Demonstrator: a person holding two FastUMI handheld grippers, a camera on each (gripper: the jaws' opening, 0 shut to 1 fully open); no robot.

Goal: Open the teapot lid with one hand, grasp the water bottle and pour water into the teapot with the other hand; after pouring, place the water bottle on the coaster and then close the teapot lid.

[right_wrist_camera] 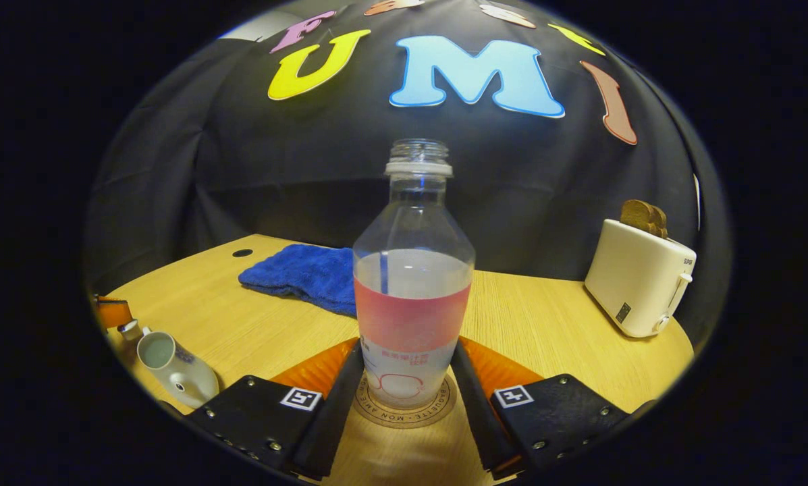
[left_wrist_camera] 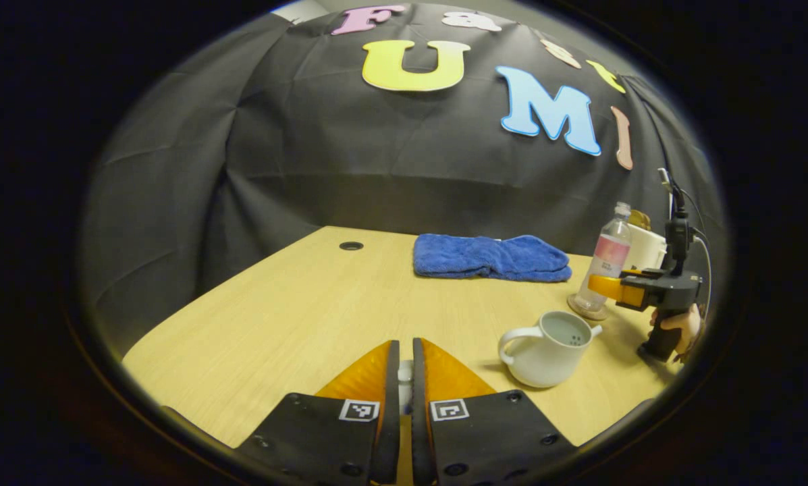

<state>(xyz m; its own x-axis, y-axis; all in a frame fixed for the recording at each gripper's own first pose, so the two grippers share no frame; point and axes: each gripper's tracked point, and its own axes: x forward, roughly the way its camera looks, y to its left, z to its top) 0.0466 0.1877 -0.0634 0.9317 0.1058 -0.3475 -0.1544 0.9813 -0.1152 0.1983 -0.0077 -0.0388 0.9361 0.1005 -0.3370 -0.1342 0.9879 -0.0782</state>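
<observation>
Your right gripper [right_wrist_camera: 404, 378] brackets the clear plastic water bottle [right_wrist_camera: 412, 297], uncapped, upright on its round coaster [right_wrist_camera: 404, 410]; whether the fingers press it, you cannot tell. At 8 o'clock stands the glossy white ceramic teapot [right_wrist_camera: 174, 368], lid off. Your left gripper [left_wrist_camera: 405, 378] is level, narrowed on a small white piece, likely the lid [left_wrist_camera: 405, 375]. The fluffy blue towel [left_wrist_camera: 490, 257] lies at 1 o'clock.

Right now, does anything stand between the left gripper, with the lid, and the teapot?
Nothing visible does. Bare table lies between the left gripper, holding the lid, and the teapot, ahead to its right; the water bottle stands beyond.
</observation>
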